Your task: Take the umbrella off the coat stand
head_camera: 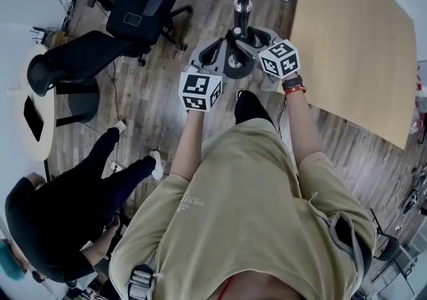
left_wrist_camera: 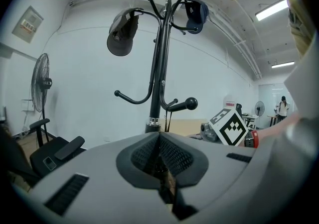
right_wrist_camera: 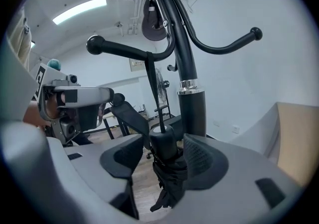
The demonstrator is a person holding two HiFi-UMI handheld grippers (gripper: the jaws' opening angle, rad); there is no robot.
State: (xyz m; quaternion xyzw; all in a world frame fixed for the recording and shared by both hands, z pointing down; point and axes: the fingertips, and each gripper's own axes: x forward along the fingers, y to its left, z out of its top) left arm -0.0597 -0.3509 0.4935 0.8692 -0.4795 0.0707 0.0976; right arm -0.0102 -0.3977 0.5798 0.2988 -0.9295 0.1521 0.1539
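R claw straddles hanging umbrella, no grip yet

Tall black metal coat stand (right_wrist_camera: 192,103) rises just behind-right of the black folded compact umbrella (right_wrist_camera: 167,178). The umbrella hangs upright, long axis vertical, from the stand's knob-tipped left hook (right_wrist_camera: 124,49) by a thin black strap (right_wrist_camera: 152,93). Right claw (right_wrist_camera: 164,158) is spread wide w/ the umbrella's top end btwn its jaws, pads seemingly not pressing. Left claw (left_wrist_camera: 160,156) is pinched together, empty, farther off left. Strap prob needs lifting up & over the knob.

I wear a khaki short-sleeved shirt (head_camera: 253,212) and a black-and-red wristband (head_camera: 293,85); my left tongs (left_wrist_camera: 160,166) and right tongs (right_wrist_camera: 162,161) are grey with black-and-white square markers (head_camera: 200,91).
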